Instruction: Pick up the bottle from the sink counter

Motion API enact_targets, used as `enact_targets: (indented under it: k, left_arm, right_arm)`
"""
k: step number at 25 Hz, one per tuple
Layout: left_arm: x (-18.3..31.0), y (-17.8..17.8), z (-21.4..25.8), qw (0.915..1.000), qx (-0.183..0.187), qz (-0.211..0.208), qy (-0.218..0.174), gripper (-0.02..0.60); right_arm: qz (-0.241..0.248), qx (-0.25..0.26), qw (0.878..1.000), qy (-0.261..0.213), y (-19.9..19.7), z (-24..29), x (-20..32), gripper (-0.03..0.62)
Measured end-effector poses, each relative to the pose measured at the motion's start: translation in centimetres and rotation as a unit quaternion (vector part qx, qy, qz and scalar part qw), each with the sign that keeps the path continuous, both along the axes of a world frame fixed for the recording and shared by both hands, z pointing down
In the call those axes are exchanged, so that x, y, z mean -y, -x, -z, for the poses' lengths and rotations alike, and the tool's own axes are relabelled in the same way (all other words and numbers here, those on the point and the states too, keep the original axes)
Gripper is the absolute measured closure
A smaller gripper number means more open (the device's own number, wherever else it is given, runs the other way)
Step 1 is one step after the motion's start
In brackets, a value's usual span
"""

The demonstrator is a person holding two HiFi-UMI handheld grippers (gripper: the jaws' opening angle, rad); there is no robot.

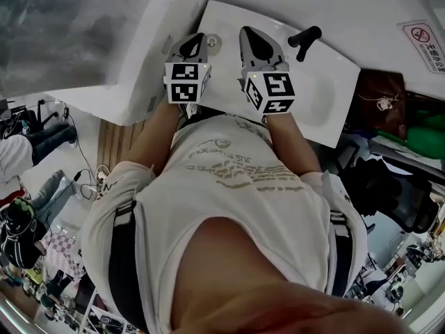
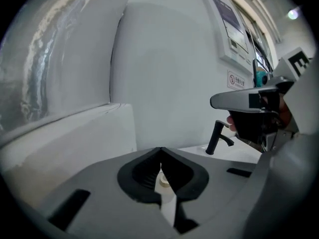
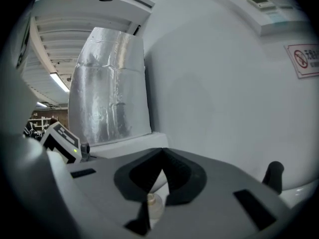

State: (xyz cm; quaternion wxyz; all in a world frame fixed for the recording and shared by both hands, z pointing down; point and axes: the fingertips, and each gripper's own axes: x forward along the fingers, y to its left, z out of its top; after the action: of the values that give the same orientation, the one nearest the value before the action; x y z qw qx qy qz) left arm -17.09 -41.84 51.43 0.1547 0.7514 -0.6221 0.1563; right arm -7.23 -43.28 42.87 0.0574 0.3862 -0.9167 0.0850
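Note:
A small pale bottle (image 1: 212, 42) stands on the white sink counter (image 1: 327, 82), seen from above between my two grippers. My left gripper (image 1: 193, 46) is just left of it and my right gripper (image 1: 255, 42) just right, both held above the counter. In the left gripper view the jaws (image 2: 160, 153) are shut with nothing held, and the bottle's cap (image 2: 163, 181) shows below them through the gap. The right gripper (image 3: 162, 153) also has its tips together and empty, with the bottle (image 3: 153, 204) showing beneath. Neither gripper touches the bottle.
A black faucet (image 1: 306, 42) rises at the counter's right side and also shows as the faucet (image 2: 217, 137) in the left gripper view. A white wall lies behind, with a silver foil-wrapped column (image 3: 107, 88) and a white ledge (image 2: 70, 128) to the left.

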Motion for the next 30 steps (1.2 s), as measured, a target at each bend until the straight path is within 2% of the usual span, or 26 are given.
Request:
enact_targets:
  k: [6,10,11,12,13,16,25,30]
  left_arm:
    - [0.1,-1.0,-2.2,0.9979,-0.026,-0.057,0.015,0.556]
    - [-0.1,-1.1,-3.5,0.9971,-0.007,-0.072,0.024,0.553]
    - [-0.1,-1.3,-3.9,0.9964,-0.001,-0.080,0.027,0.516]
    - [-0.1,-1.6,-4.2,0.9956,0.002,-0.089,0.030,0.435]
    - [-0.1,-1.8,-4.6,0.9948,0.003,-0.096,0.034,0.390]
    - [0.0,-2.2,-5.6,0.9936,0.001,-0.104,0.044,0.305]
    - [0.7,-2.7,-10.2,0.9907,0.020,-0.107,0.081,0.254]
    - [1.2,-2.6,-12.0,0.9920,0.027,-0.091,0.083,0.236]
  right_arm:
    - [-0.026,-0.010,1.000,0.012,-1.2,-0.9,-0.7,0.570]
    - [-0.049,-0.012,0.999,0.019,-2.5,-1.2,-0.8,0.571]
    - [-0.055,-0.012,0.998,0.020,-2.9,-1.3,-0.8,0.571]
    - [-0.061,-0.013,0.998,0.021,-3.2,-1.2,-0.9,0.570]
    - [-0.067,-0.013,0.997,0.022,-3.5,-1.2,-1.0,0.570]
    - [-0.080,-0.014,0.996,0.023,-4.2,-1.2,-1.2,0.571]
    - [-0.106,-0.021,0.994,0.030,-5.7,-1.7,-1.7,0.570]
    - [-0.123,-0.027,0.991,0.034,-6.9,-1.9,-1.9,0.570]
